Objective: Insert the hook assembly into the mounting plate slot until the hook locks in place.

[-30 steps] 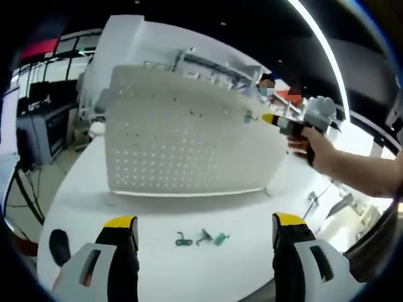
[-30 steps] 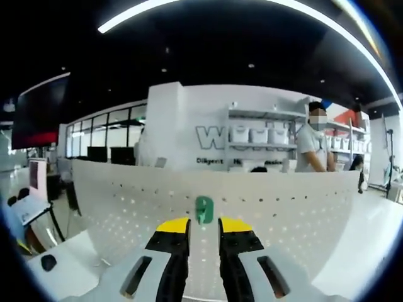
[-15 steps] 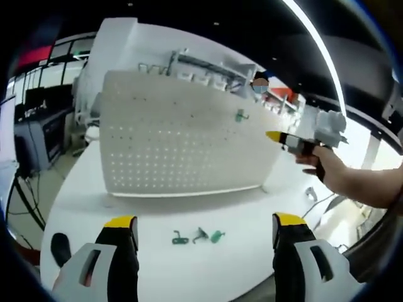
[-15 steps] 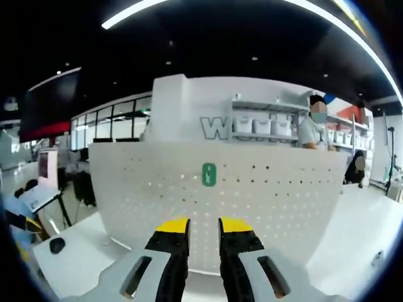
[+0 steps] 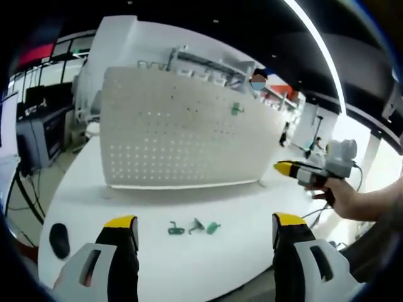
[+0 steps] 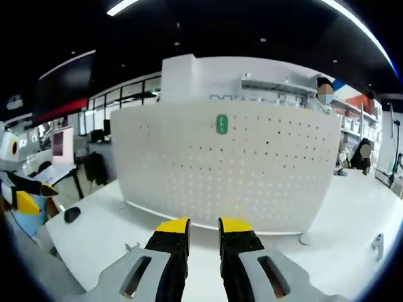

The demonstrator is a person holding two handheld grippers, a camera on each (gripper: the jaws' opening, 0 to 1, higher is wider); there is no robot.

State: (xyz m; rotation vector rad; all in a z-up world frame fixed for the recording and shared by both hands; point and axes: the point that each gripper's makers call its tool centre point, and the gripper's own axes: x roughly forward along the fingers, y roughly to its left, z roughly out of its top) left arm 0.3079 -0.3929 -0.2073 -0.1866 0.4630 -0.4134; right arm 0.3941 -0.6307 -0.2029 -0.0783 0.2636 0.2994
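Green hook [image 6: 221,124] seated on the white pegboard [image 6: 252,170], high up near its top edge, left of centre in the right gripper view; same hook [image 5: 237,109] toward the board's [image 5: 182,132] upper right in the left gripper view. Nothing in front of it, both grippers well apart from the board. Three more small green hooks [image 5: 192,227] lying loose on the table [image 5: 189,264] in front of the board, in a short row, close together. Dark oval object [image 5: 58,241] near the table's left edge; same one [image 6: 72,214] to the board's left in the right gripper view. Small metal piece [image 6: 378,245] on the table off the board's right end. Board upright on the white table; behind it a white wall with shelves, a person standing past its right end, dark ceiling with a long light strip. Left gripper [image 5: 204,229] low before the board, jaws wide apart, empty. Right gripper [image 6: 204,228] level, facing the board, yellow tips nearly together with a narrow gap, nothing between them; also seen [image 5: 283,167] held in a hand [image 5: 352,200] off the board's right end.
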